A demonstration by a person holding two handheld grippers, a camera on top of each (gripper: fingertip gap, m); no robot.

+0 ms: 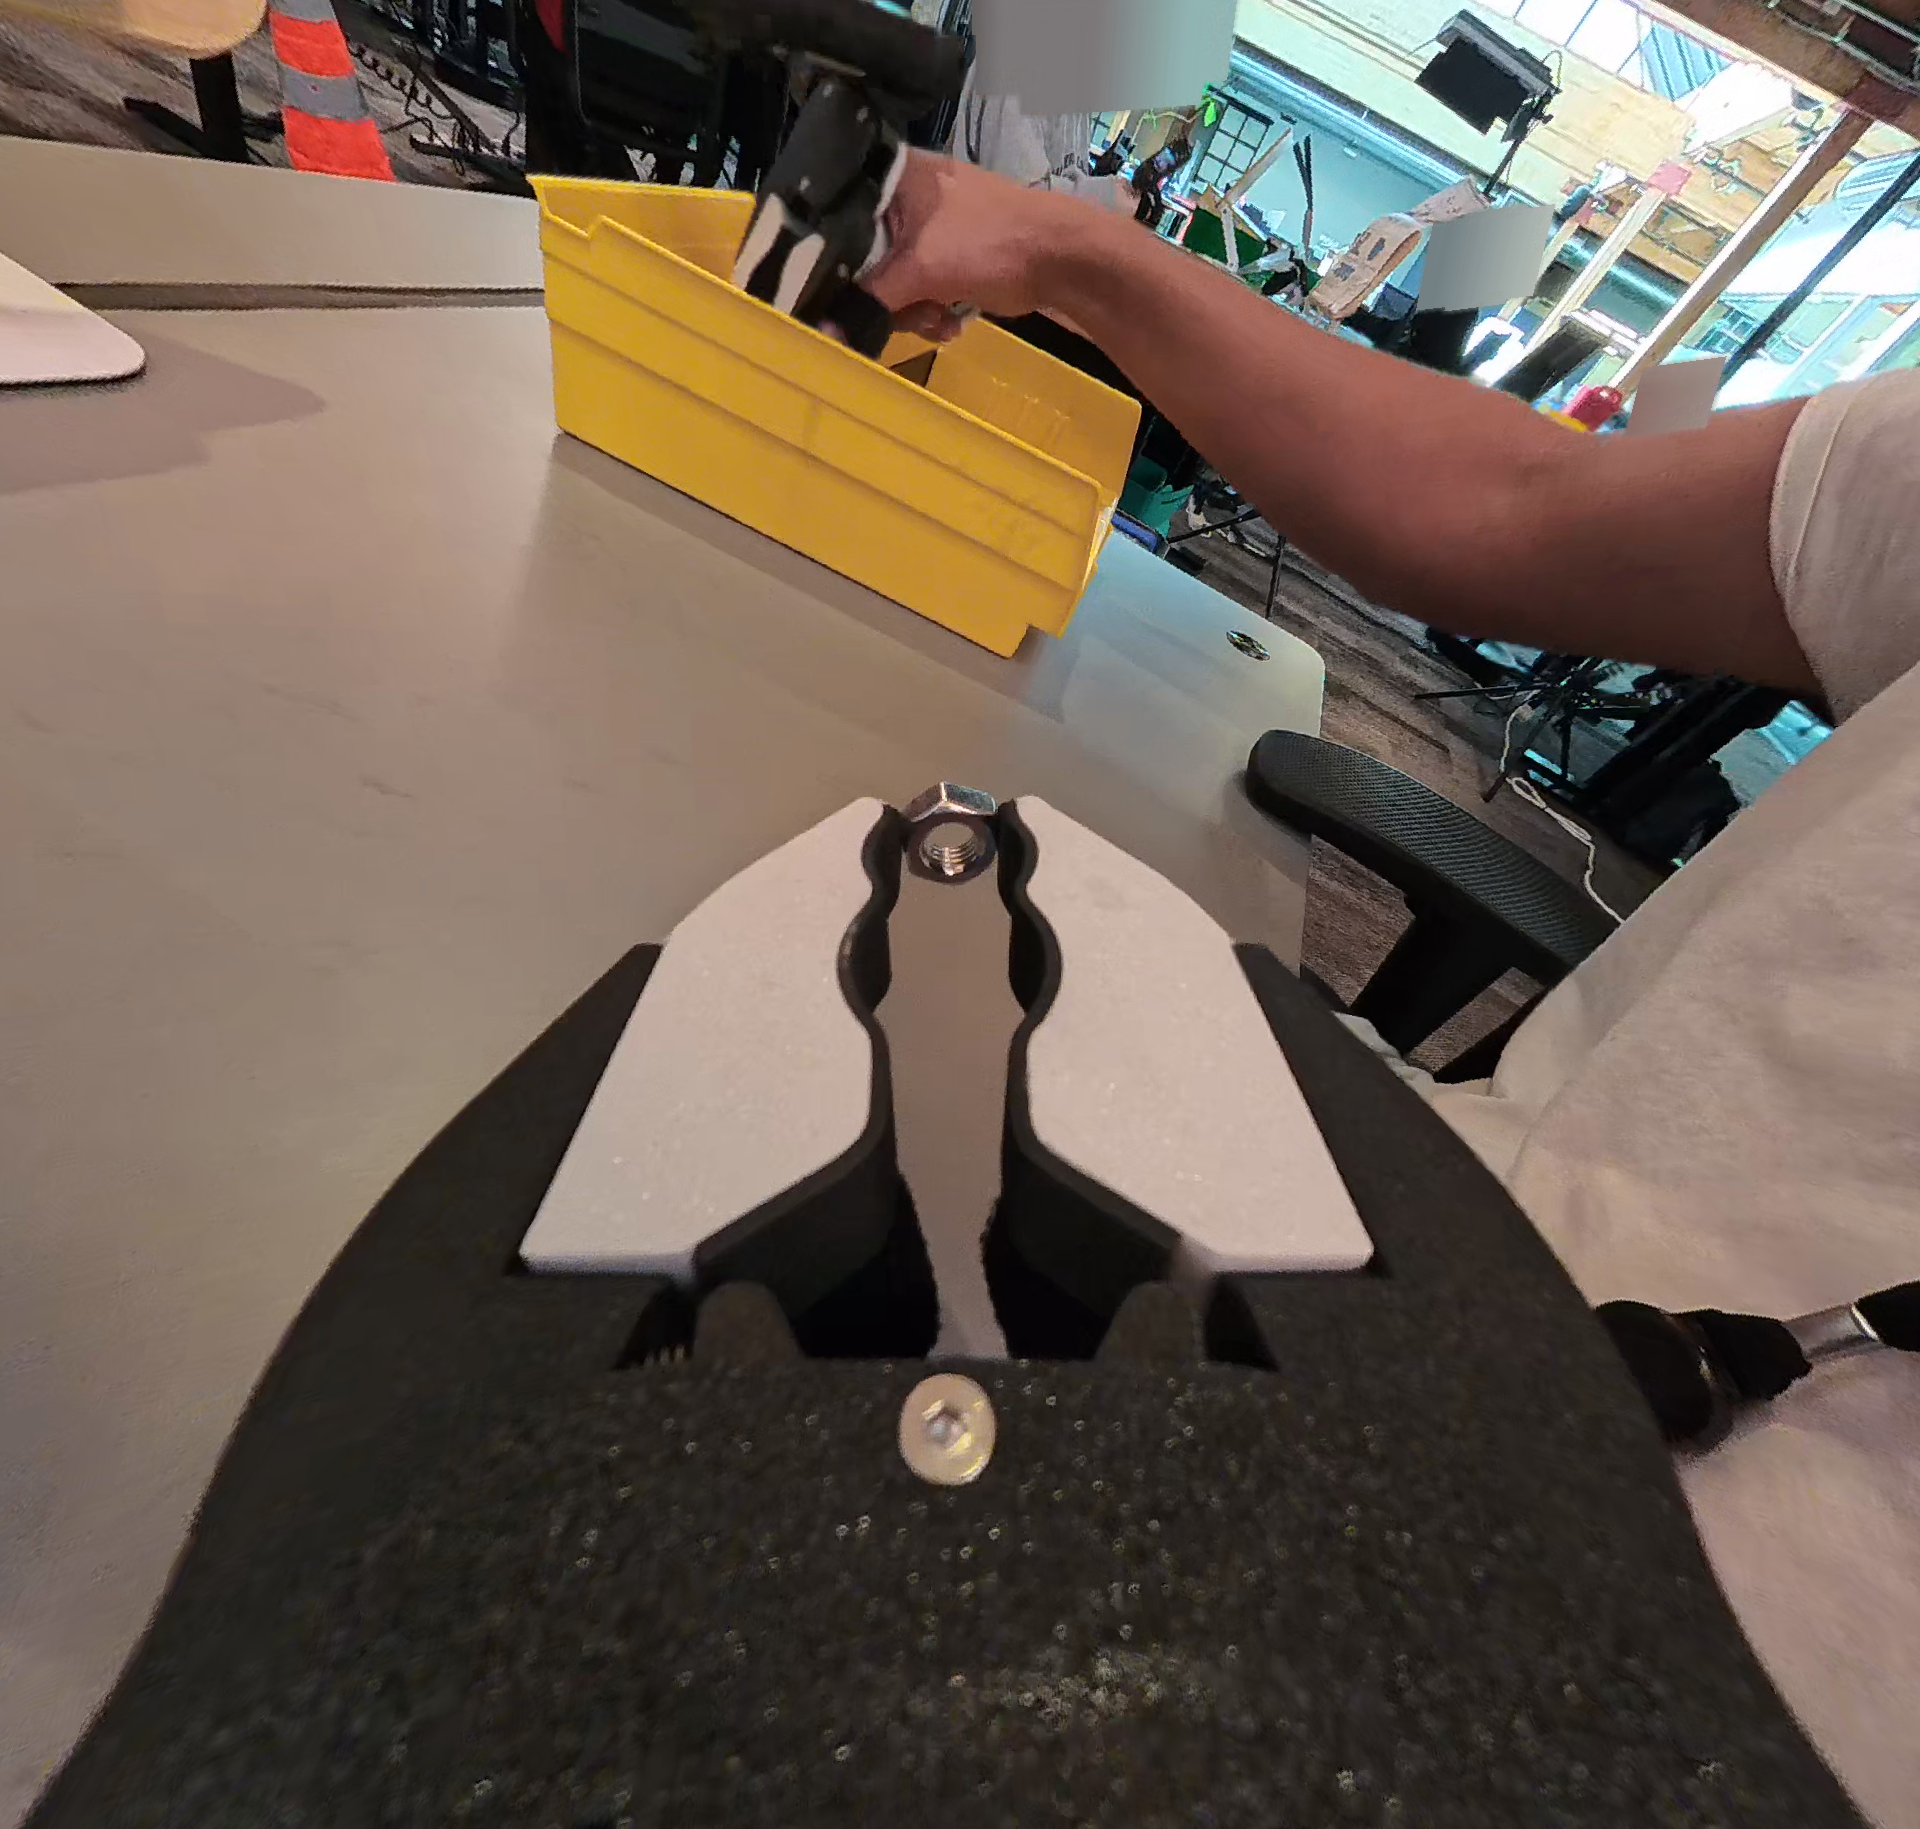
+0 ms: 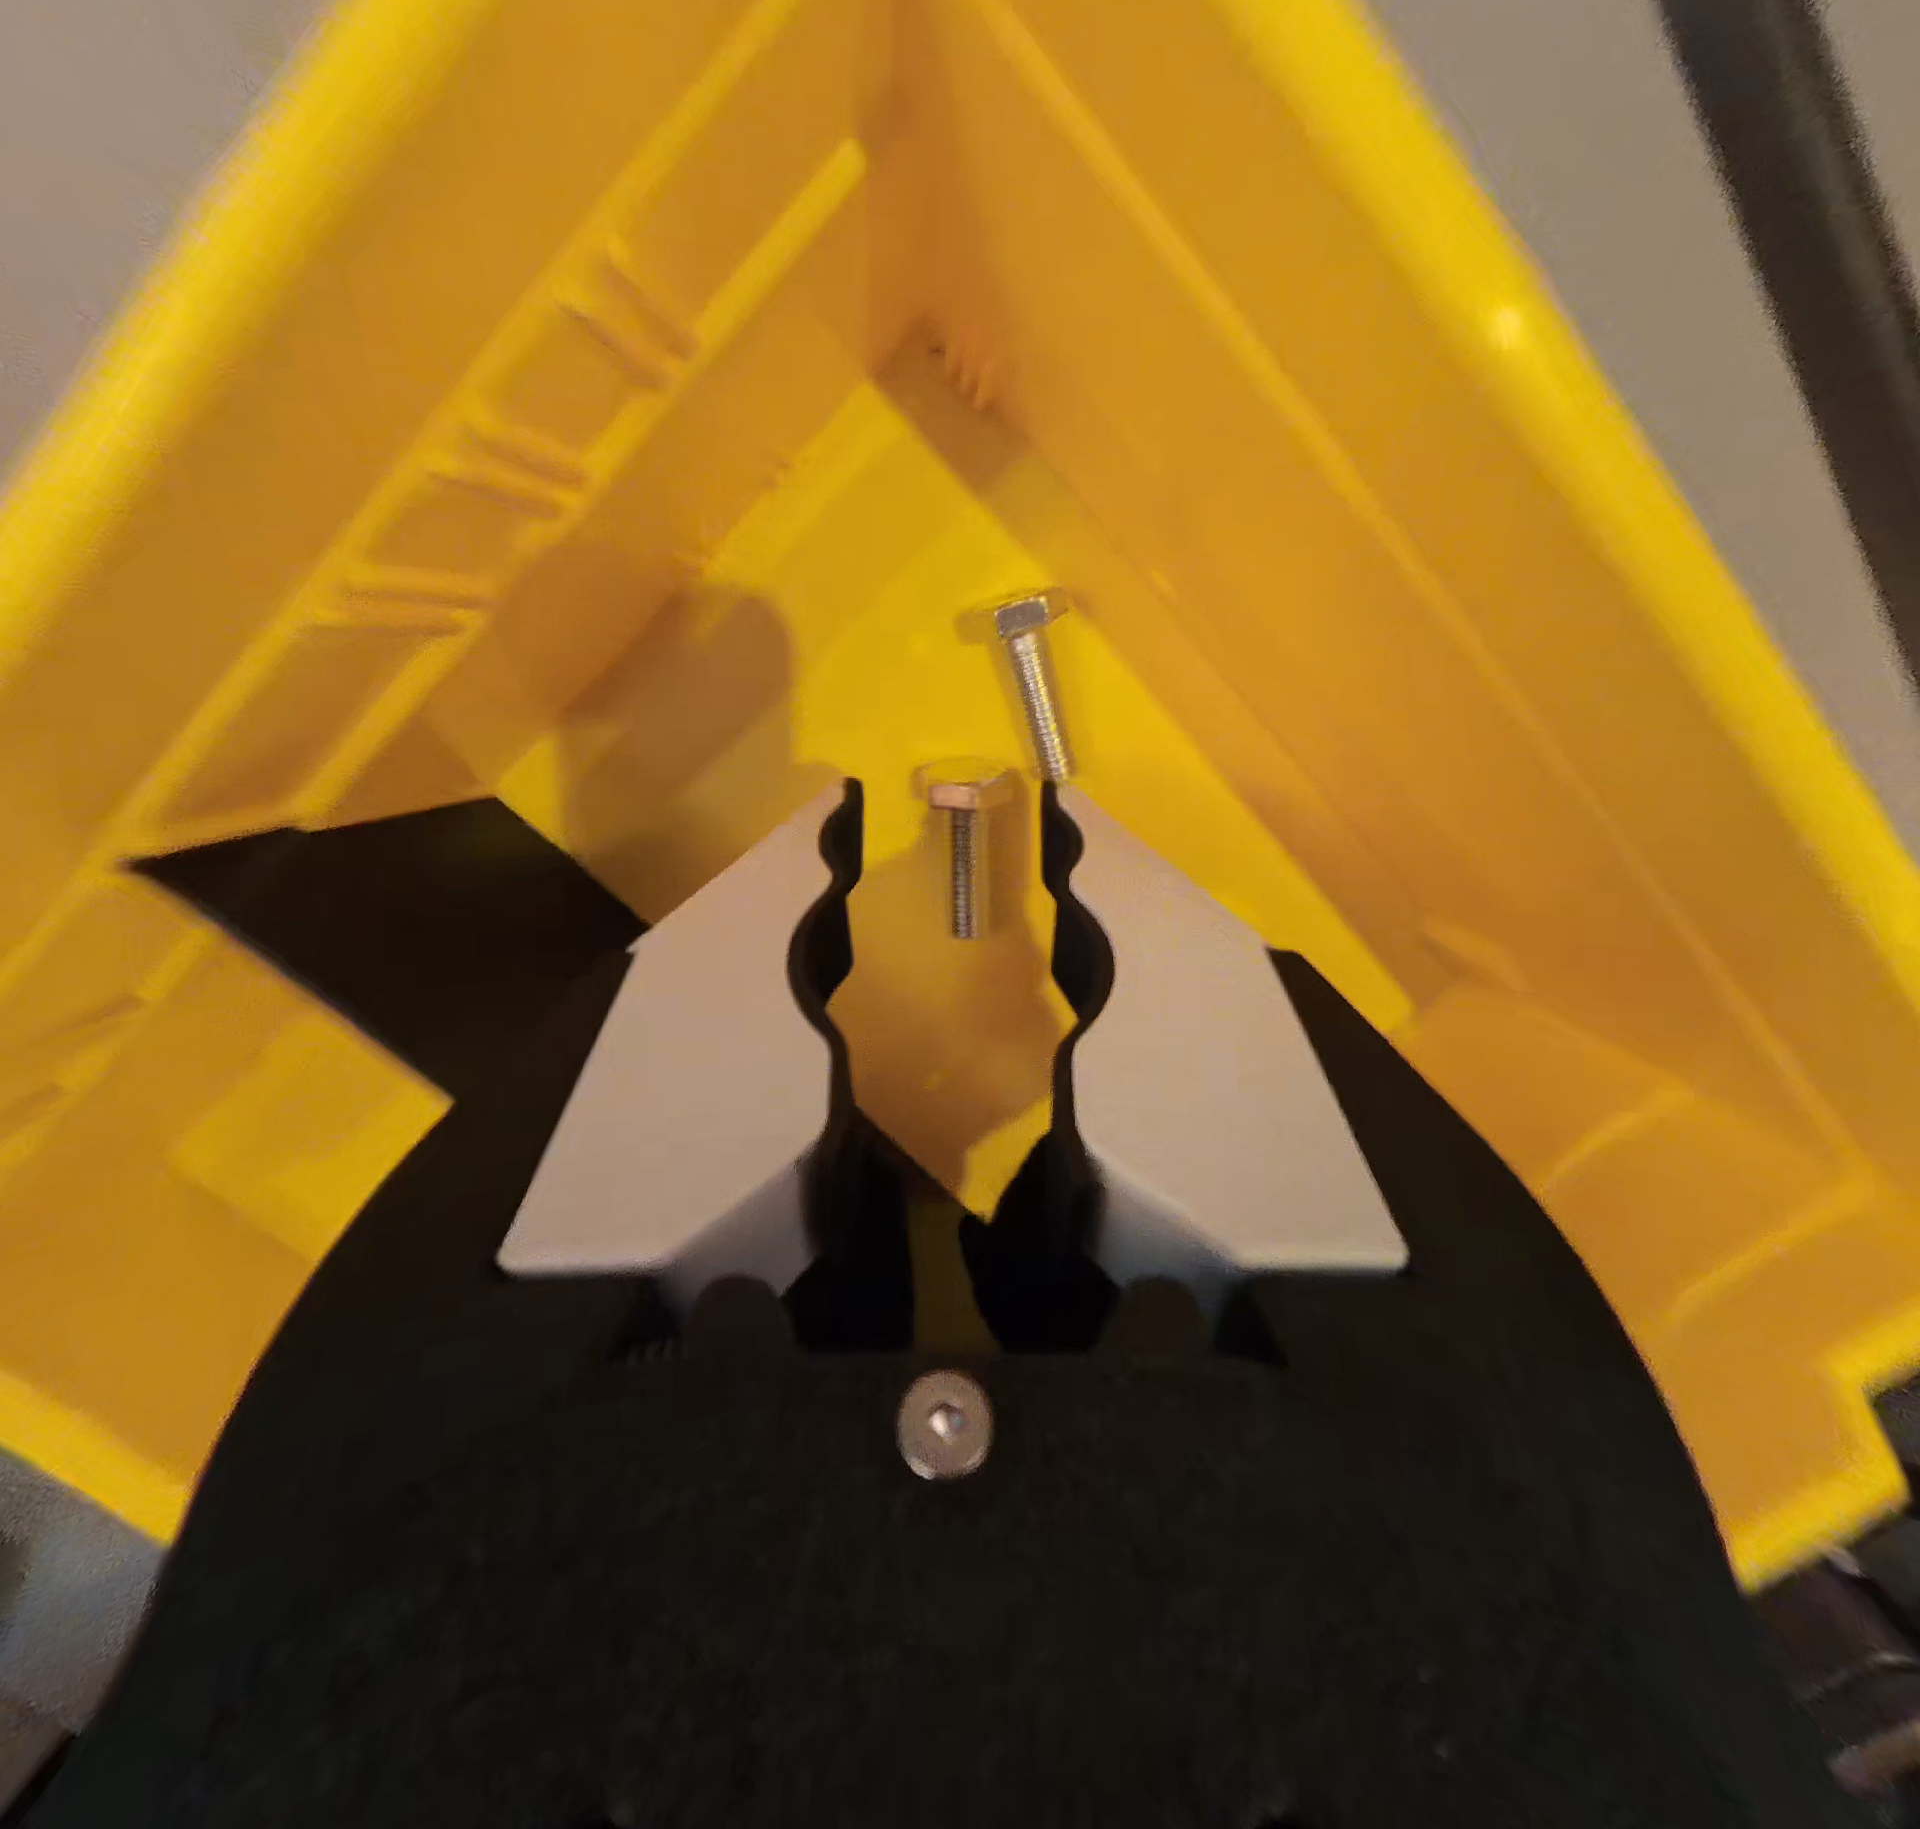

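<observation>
The left gripper [image 1: 948, 823] pinches a nut [image 1: 948, 834] over the table [image 1: 312, 740], while the right gripper [image 2: 951, 792] stands open in the yellow bin [image 2: 1299, 532], straddling without touching a bolt [image 2: 962, 849] lying lengthwise between its fingers.

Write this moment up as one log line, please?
left gripper: shut on silver hex nut, above table | right gripper: open, inside yellow bin, near bolt between fingers, ungripped | second bolt beyond
</observation>
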